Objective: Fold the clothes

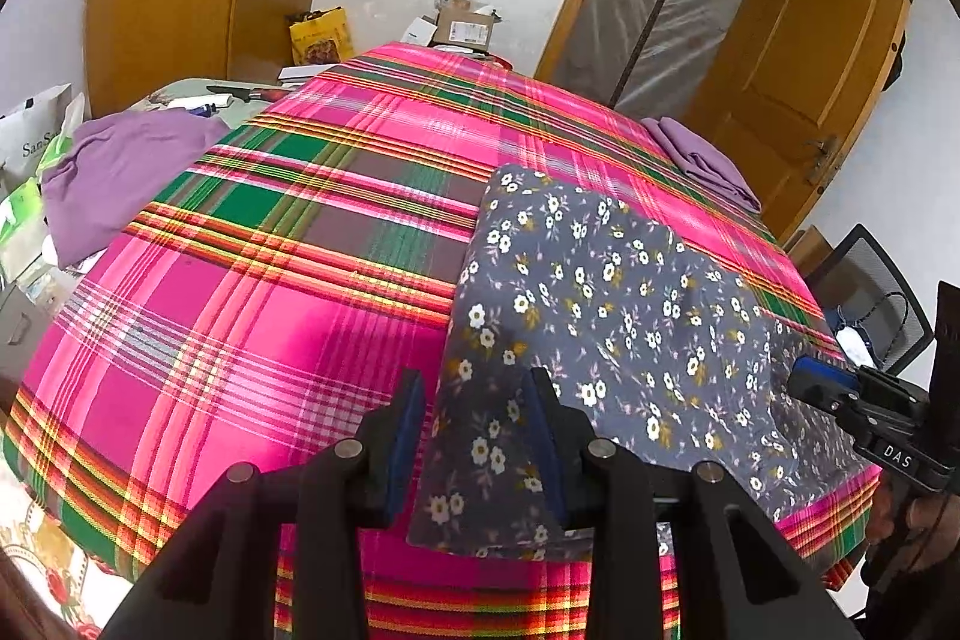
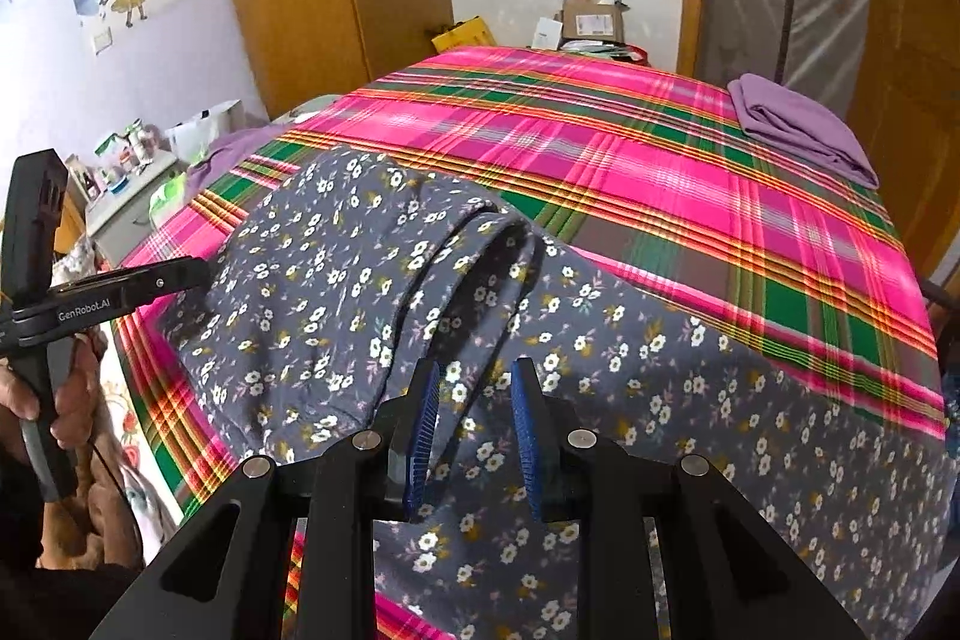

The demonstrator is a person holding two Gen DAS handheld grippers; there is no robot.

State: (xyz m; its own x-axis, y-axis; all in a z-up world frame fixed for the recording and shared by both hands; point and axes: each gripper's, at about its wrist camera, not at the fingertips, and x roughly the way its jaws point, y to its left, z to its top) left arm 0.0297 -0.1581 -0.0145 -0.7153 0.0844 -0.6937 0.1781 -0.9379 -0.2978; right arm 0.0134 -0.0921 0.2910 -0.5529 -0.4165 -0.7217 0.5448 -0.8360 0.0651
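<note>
"GenRobot.AI" in white on the left hand-held gripper [image 2: 207,274] arm, "DAS" on the right hand-held gripper [image 1: 807,382] body, partial "SanS" on a white paper bag [image 1: 33,136]

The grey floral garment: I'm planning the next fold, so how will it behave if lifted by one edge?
The grey floral garment will probably drape limply: it already lies in soft rolls and creases on the plaid bedcover. It looks thin and likely light. Lifted from one edge by the left gripper, the rest would likely sag and drag.

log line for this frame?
step: fold | item: floral garment on plaid sheet | left gripper: open | right gripper: open
</note>
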